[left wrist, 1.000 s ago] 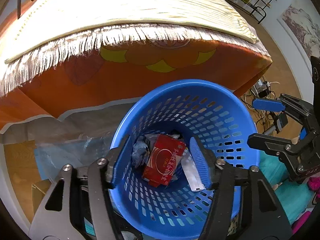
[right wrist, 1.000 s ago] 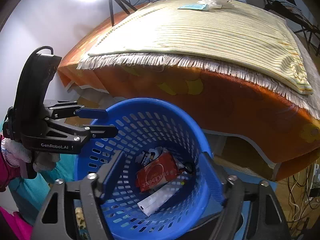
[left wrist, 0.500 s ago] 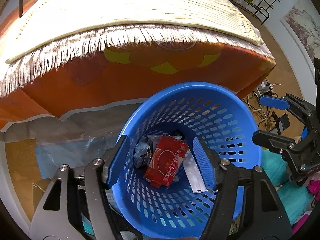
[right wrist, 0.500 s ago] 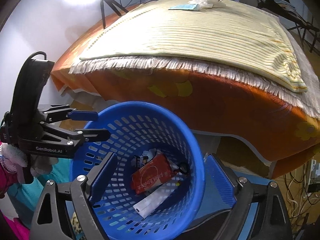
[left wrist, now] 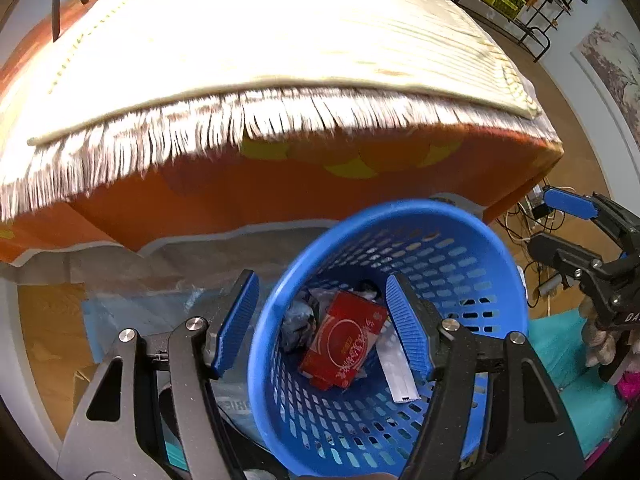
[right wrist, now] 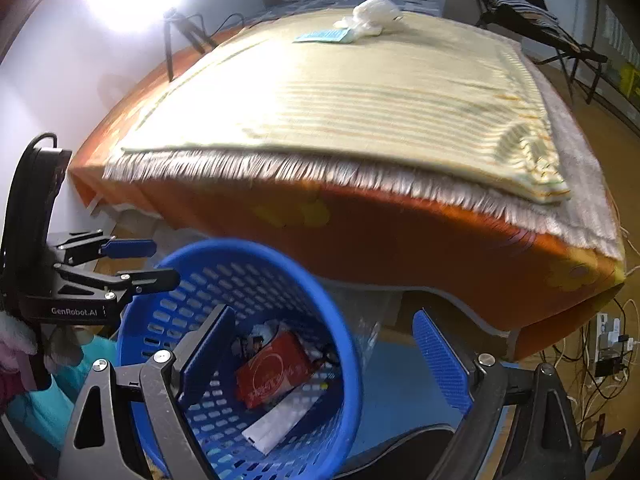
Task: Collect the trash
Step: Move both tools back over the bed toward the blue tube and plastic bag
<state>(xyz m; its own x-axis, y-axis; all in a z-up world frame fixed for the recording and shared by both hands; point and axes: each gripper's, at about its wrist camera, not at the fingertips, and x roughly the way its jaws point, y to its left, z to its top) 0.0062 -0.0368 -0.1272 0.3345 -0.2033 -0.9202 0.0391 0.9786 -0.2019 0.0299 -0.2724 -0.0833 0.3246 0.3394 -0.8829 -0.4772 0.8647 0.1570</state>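
A blue perforated basket (left wrist: 472, 240) stands on the floor below the bed; it also shows in the right wrist view (right wrist: 344, 344). Inside lie a red packet (left wrist: 344, 344), crumpled wrappers (left wrist: 298, 320) and a white strip (left wrist: 398, 376); the red packet shows in the right wrist view (right wrist: 272, 374) too. My left gripper (left wrist: 324, 328) is open and empty above the basket's left rim. My right gripper (right wrist: 324, 364) is open and empty over the basket's right rim. On the far side of the bed lie a white crumpled wad (right wrist: 370, 14) and a teal packet (right wrist: 322, 35).
The bed (right wrist: 360, 92) has a striped fringed cover over an orange sheet (left wrist: 240, 184). Cables and a socket (right wrist: 608, 344) lie on the floor at right. A tripod (right wrist: 180, 36) stands by the wall. Blue sheeting (left wrist: 132, 312) lies under the bed edge.
Both grippers have risen and tilted toward the bed, so the basket sits lower in both views. Both grippers stay open and empty.
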